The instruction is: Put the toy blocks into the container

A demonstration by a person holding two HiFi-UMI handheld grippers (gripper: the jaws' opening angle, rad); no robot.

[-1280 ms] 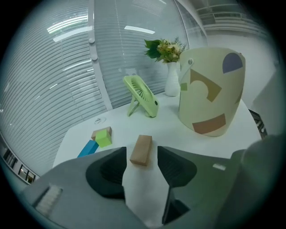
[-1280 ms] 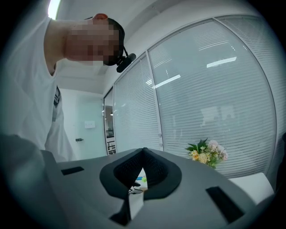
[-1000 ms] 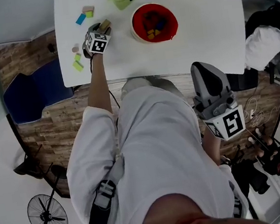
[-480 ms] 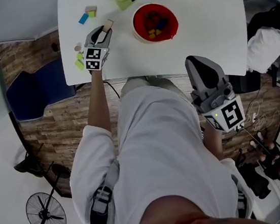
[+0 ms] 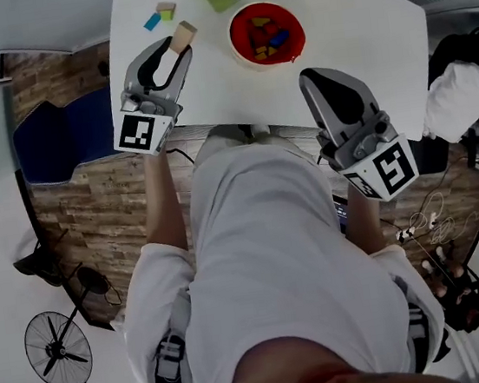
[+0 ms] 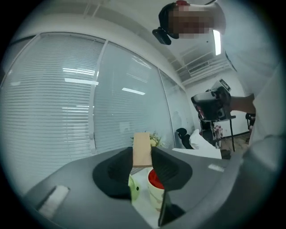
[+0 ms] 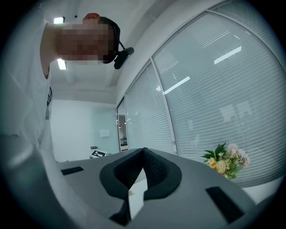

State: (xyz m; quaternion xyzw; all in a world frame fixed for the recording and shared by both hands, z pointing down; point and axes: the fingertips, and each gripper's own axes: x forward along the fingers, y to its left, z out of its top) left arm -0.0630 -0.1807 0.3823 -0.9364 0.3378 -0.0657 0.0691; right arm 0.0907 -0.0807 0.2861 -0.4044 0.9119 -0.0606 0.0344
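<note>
L gripper [image 5: 168, 57] jaws just closed, clamped on wooden block [image 6: 142, 150] (tip-held, mostly sticking out) | R gripper [image 5: 323, 83] shut, empty | risk: block pivots or slips out before reaching red container [image 5: 265, 34]

The left gripper [image 5: 174, 53] is held level on an outstretched arm, its jaws having just been closed on a tan block [image 5: 183, 35]. The right gripper [image 5: 312, 80] is held level, jaws pressed together.

Beyond the fingers [image 6: 170, 167] of the left gripper [image 6: 143, 152], slatted blinds [image 6: 53, 103] cover glass walls. Below them a white table [image 5: 352, 49] stands on a wood-plank floor [image 5: 85, 215]. A black pedestal fan [image 5: 57, 350] stands well behind them.
</note>
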